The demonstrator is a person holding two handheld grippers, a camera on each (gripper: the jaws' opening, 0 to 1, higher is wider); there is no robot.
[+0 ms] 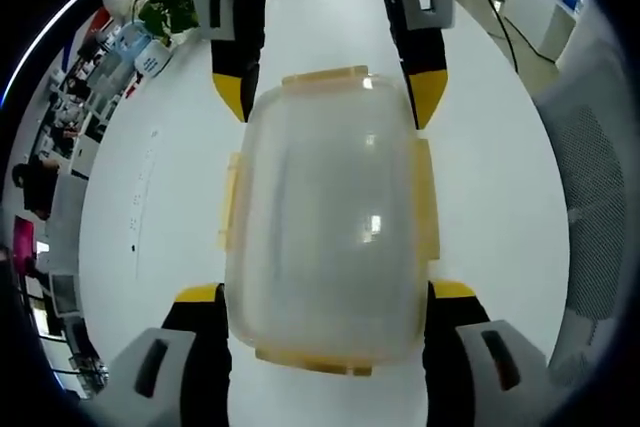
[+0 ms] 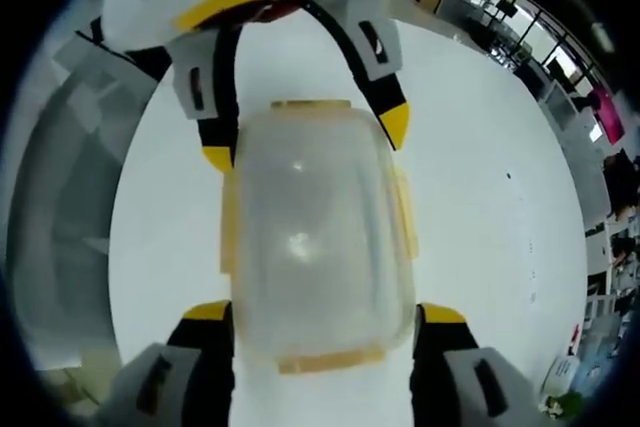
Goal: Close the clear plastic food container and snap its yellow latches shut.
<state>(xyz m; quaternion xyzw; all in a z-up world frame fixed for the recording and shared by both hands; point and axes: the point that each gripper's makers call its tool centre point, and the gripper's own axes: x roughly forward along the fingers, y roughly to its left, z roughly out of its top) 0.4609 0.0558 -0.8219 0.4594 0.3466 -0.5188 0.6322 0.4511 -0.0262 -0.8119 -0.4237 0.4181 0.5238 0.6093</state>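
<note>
Table [image 1: 500, 177] is plain white and takes up most of both views, with the clear box [image 1: 325, 227] lying lid-on in the middle of it, yellow latches [image 1: 428, 209] on its sides. Left gripper [image 1: 325, 292] and right gripper [image 2: 325, 312] come at it from opposite ends, jaws spread wide around the box's ends. Hard to tell through the cloudy plastic whether the latches are snapped down, or whether the jaw tips touch the box.
</note>
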